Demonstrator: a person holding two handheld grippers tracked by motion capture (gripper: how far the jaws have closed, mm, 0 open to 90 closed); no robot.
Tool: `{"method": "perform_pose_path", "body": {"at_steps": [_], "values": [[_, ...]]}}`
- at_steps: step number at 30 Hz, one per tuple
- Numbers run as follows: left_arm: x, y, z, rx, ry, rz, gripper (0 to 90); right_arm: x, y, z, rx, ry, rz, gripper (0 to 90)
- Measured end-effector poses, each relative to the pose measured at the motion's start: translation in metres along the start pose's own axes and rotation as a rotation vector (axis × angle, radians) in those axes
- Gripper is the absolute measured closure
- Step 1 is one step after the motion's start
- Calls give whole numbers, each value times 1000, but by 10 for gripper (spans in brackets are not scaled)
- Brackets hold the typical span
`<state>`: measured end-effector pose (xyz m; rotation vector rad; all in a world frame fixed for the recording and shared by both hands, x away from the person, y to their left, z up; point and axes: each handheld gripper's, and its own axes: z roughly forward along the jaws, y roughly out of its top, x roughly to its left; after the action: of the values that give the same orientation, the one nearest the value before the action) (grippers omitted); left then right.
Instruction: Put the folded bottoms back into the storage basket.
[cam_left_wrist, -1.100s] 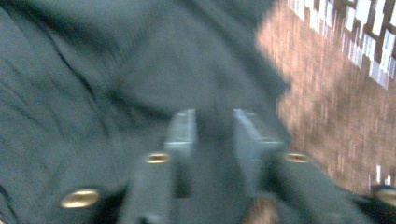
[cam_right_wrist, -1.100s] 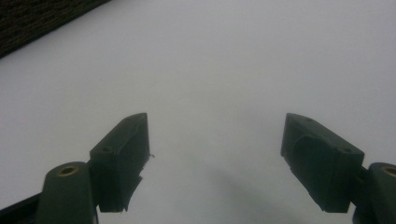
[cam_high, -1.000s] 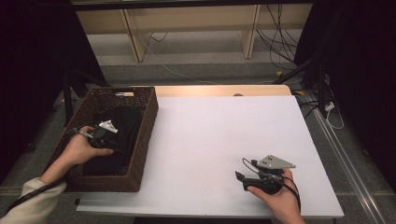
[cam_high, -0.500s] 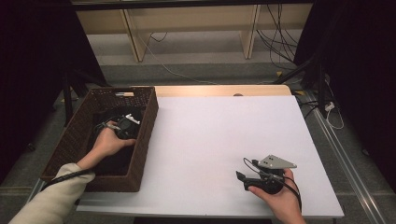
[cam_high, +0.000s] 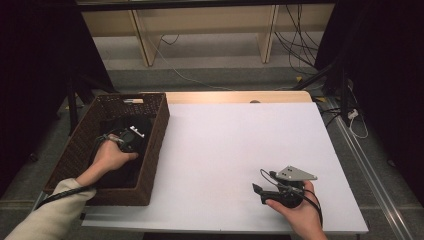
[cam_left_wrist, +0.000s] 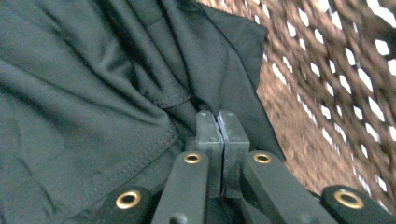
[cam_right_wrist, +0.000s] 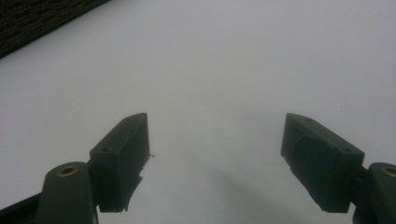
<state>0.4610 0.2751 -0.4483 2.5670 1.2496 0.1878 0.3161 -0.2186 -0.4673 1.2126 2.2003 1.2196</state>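
Observation:
A dark cloth (cam_left_wrist: 93, 88) lies crumpled inside the brown wicker basket (cam_high: 156, 131) at the table's left. My left gripper (cam_high: 131, 135) reaches down into the basket. In the left gripper view its jaws (cam_left_wrist: 218, 115) have just been closing and now stand together, pinching a fold of the cloth beside a stitched hem. Folds in the cloth run toward the tips. My right gripper (cam_high: 257, 190) rests near the front right of the white table (cam_high: 235, 135), held in a hand, and it points left. Its jaws (cam_right_wrist: 217, 128) stand wide open with nothing between them.
The basket's woven wall (cam_left_wrist: 327, 79) rises close to the right of the left jaws. Past the table's far wooden edge (cam_high: 235, 97) lie cables (cam_high: 300, 45) on the floor and shelf legs. A rail (cam_high: 370, 170) runs along the table's right side.
The left hand moved from the basket's left side toward its far right part and sank into the cloth. The right hand and its gripper stayed put.

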Motion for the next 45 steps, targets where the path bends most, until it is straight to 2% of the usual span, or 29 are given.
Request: {"method": "perform_pose_path", "body": {"at_steps": [1, 5, 6, 8, 10, 16, 19, 22, 23, 29, 31, 35, 38, 40, 45], "values": [[1, -3, -3, 17, -1, 9, 886, 0, 0, 0, 1, -1, 0, 244], [2, -12, -11, 31, 5, 20, 884, 1, 0, 0, 0, -1, -1, 244], [2, -13, -13, 24, -2, 20, 882, 1, 0, 0, 0, 0, 2, 244], [1, -14, -15, -26, -19, 17, 864, 1, 0, 1, 4, -1, 1, 243], [1, -12, -17, -74, -35, 13, 776, 1, 0, 1, 7, 0, 1, 242], [1, 0, -8, -83, -58, -18, 760, 0, 0, 1, 6, -2, 2, 242], [1, 4, -9, -123, -44, -41, 707, -1, 0, 0, 3, -1, 2, 241], [3, 7, -9, -148, -1, -68, 623, -1, 0, 0, 5, -3, 4, 241], [4, 8, -7, -133, 6, -67, 629, -1, 0, 0, 6, -1, 2, 241], [2, 6, 6, -49, -14, -17, 829, 0, 0, -1, 0, -4, -2, 242], [2, 5, 9, -29, 0, -3, 880, -1, 0, -1, 2, -2, 0, 241], [2, 4, 9, -5, -10, -13, 896, 0, 0, -1, 1, -1, -2, 241], [1, 1, 8, 22, -17, 4, 897, -1, 0, -1, 2, -2, -1, 242], [1, -2, 8, 19, -22, 6, 897, 0, 0, -1, 1, -2, -1, 241], [1, -6, -1, -63, -30, 12, 894, 0, 0, -1, 0, -4, -3, 241]]}}
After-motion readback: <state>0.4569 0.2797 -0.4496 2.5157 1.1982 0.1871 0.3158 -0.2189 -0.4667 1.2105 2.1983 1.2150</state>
